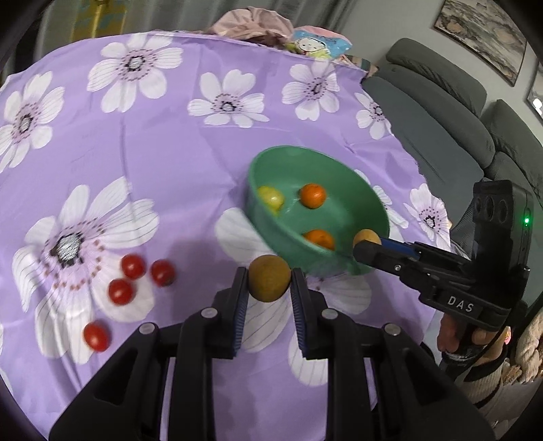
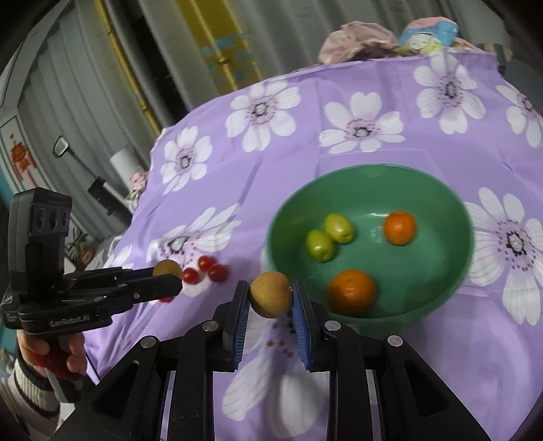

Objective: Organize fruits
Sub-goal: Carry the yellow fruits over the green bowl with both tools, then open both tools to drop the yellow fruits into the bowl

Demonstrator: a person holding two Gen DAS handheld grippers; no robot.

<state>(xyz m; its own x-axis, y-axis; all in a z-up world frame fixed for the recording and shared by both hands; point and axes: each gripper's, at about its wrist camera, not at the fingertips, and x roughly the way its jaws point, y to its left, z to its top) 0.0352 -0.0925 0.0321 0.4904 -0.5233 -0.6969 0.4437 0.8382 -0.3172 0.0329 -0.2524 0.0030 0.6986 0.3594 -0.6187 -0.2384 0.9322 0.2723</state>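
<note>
Clamped in left gripper (image 1: 267,281) and right gripper (image 2: 270,298): one round tan-brown fruit (image 1: 269,279) apiece, lower centre, beside the green plastic bowl (image 2: 454,210). Risk: smooth skins slipping out, rolling off.

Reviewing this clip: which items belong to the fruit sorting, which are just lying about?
Job:
- round brown fruit in left gripper
- round brown fruit in right gripper
- green plastic bowl
- two oranges
- two green fruits
- red cherry tomatoes

Lying about:
- pink crumpled cloth
- cartoon-print pack

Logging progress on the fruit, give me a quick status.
Left claw and right claw each shut on a brown fruit. Green bowl holds two oranges, two green fruits. Cherry tomatoes loose on cloth. Path clear.
</note>
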